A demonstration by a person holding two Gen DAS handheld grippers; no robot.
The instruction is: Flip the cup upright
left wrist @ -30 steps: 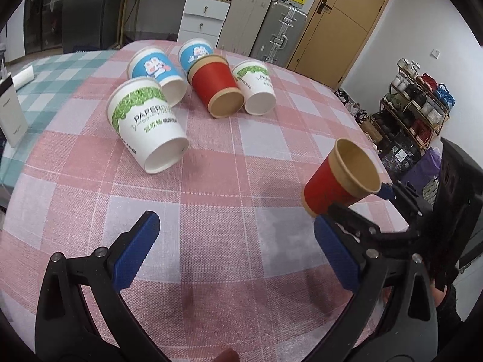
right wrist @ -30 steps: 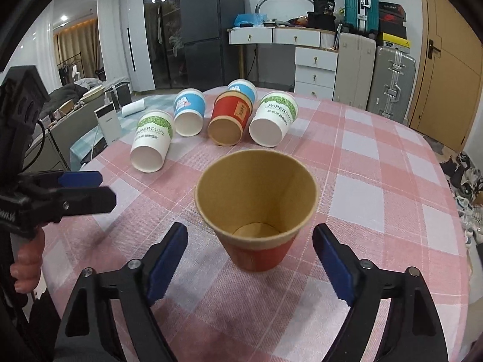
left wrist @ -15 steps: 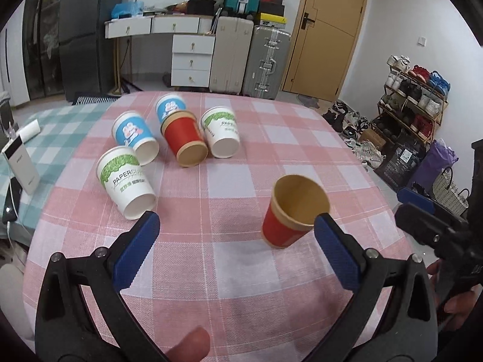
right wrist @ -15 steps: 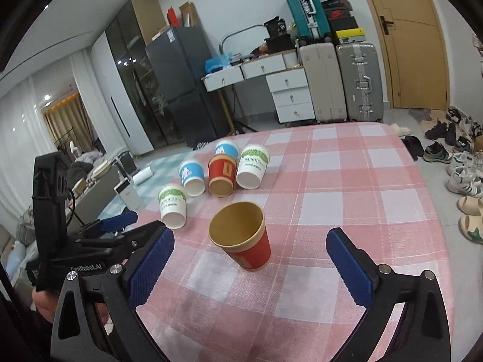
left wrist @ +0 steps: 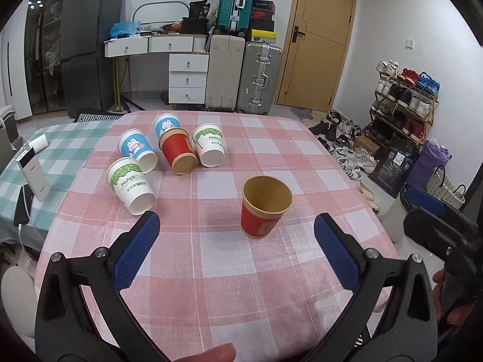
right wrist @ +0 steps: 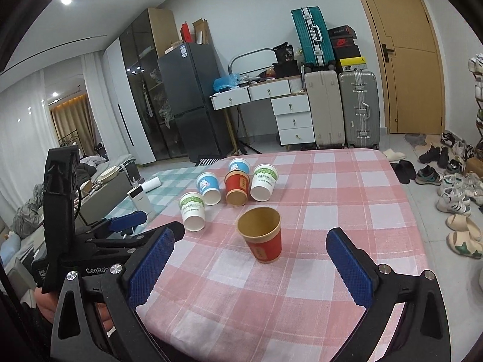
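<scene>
Five cups (left wrist: 157,157) lay tipped at 11 o'clock on the checked tabletop (left wrist: 211,271). Stood upright near centre, mouth up, red cup (left wrist: 263,208), untouched. Gaped wide and empty, left tongs (left wrist: 234,250) and right tongs (right wrist: 250,268), both short of it.

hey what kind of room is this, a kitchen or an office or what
Most likely a lived-in room of a home, not an office: a fridge, stacked suitcases, a shoe rack by the door, and a checked-cloth table.
</scene>
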